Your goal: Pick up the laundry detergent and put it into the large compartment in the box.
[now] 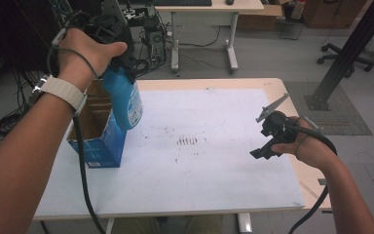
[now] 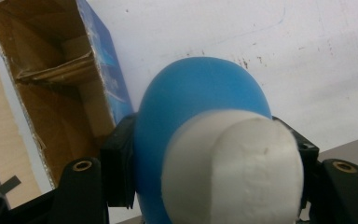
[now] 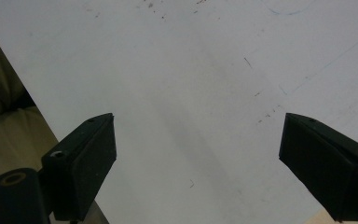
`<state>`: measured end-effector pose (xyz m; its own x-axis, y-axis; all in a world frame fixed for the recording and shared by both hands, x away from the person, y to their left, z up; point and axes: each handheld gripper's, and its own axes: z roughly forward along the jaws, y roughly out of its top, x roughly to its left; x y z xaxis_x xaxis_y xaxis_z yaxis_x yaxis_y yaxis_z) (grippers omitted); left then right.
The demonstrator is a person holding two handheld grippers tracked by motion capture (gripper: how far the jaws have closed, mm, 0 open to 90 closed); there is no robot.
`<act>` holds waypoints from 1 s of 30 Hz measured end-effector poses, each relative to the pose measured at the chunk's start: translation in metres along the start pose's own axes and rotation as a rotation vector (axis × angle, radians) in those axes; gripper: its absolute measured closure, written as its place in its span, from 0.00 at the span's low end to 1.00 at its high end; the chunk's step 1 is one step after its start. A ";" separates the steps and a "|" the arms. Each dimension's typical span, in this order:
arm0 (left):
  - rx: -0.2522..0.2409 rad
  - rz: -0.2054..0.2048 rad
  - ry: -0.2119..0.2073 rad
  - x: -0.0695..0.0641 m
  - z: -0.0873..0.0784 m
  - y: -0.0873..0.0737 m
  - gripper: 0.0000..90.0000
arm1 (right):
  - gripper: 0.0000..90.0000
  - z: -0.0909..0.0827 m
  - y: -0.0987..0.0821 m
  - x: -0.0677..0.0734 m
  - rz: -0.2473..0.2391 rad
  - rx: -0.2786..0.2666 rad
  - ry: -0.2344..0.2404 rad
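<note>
1. White sheet [image 3: 177,70], dark-specked, spread beneath the fingers [image 3: 91,158] of the right gripper [image 3: 196,154]
2. Office chair [image 1: 343,54] far beyond those fingers
3. Floor cables [image 1: 4,124] outboard of the left gripper [image 1: 121,58] fingers

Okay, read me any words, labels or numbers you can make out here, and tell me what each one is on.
Nothing can be read.
Blue plastic bottle with a white cap, held in the left claw: its label print is blurred.
Open blue cardboard box: white print low on its front, too small.
White table sheet: stains and pen marks, no words.
Right claw: plain black, no text.
</note>
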<state>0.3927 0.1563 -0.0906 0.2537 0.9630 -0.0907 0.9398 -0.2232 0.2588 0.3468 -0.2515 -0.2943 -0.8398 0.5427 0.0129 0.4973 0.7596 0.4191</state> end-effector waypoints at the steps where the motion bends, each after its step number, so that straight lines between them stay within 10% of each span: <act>1: 0.002 0.001 0.001 0.001 -0.001 0.000 0.42 | 0.12 0.000 0.000 0.000 0.000 0.000 0.000; 30: -0.039 -0.089 0.010 0.031 -0.026 -0.003 0.42 | 0.12 -0.002 -0.001 -0.002 0.004 -0.003 -0.002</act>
<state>0.3917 0.1911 -0.0696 0.1666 0.9804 -0.1051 0.9489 -0.1305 0.2874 0.3476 -0.2536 -0.2931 -0.8374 0.5465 0.0132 0.5001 0.7561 0.4222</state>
